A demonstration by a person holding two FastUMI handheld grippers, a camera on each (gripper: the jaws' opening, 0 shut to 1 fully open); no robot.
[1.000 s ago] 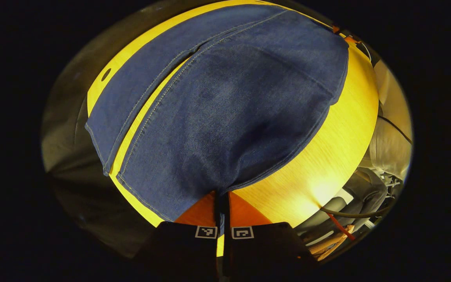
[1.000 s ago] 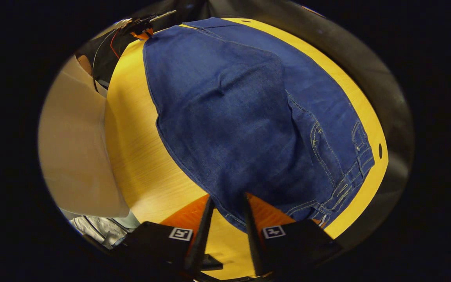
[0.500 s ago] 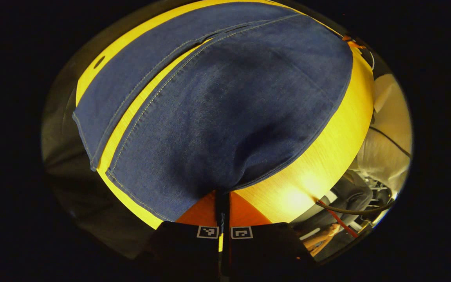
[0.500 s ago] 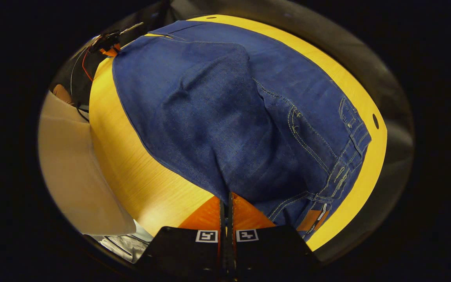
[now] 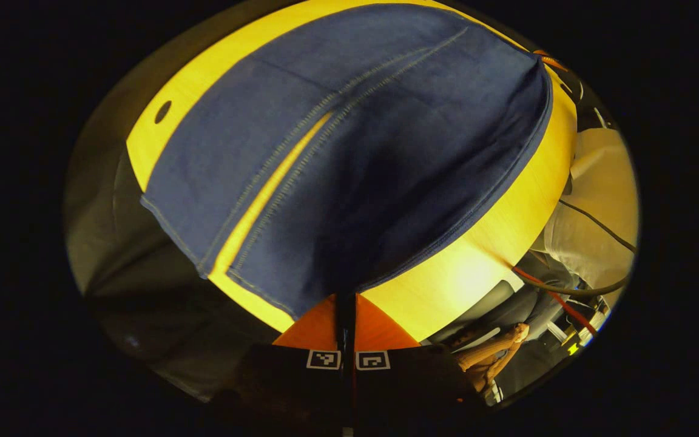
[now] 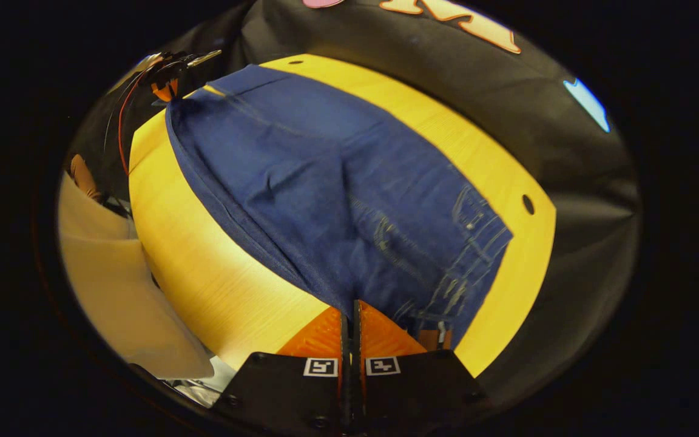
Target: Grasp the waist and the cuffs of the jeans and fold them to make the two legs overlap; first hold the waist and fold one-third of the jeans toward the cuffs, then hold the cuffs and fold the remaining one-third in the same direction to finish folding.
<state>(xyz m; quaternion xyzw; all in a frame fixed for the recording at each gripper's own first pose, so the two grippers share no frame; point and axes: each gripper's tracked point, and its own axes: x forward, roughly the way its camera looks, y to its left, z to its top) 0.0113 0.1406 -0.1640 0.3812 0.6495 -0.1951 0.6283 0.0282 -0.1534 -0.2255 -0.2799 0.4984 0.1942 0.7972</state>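
Blue jeans (image 5: 325,152) lie lengthwise on a yellow wooden table (image 5: 483,267). In the left gripper view, my left gripper (image 5: 345,297) is shut on the near leg's cuff corner, and the cloth rises from the table toward it. The far leg's cuff (image 5: 173,224) lies flat, with a strip of table between the legs. In the right gripper view, my right gripper (image 6: 349,306) is shut on the near waist edge of the jeans (image 6: 325,194), beside the waistband (image 6: 477,243). The near side hangs lifted off the table (image 6: 204,267). The left gripper (image 6: 170,67) appears far off at the cuff end.
A round hole (image 6: 528,204) marks the table's far edge by the waist, and another hole (image 5: 162,111) lies by the cuffs. A person in light clothing (image 6: 101,291) stands at the near side. Cables (image 5: 568,285) hang beyond the table edge. The black booth wall (image 6: 507,109) runs behind.
My right gripper closed on the waist edge, having been open a second ago. Both grippers have risen, pulling the near leg up off the table.
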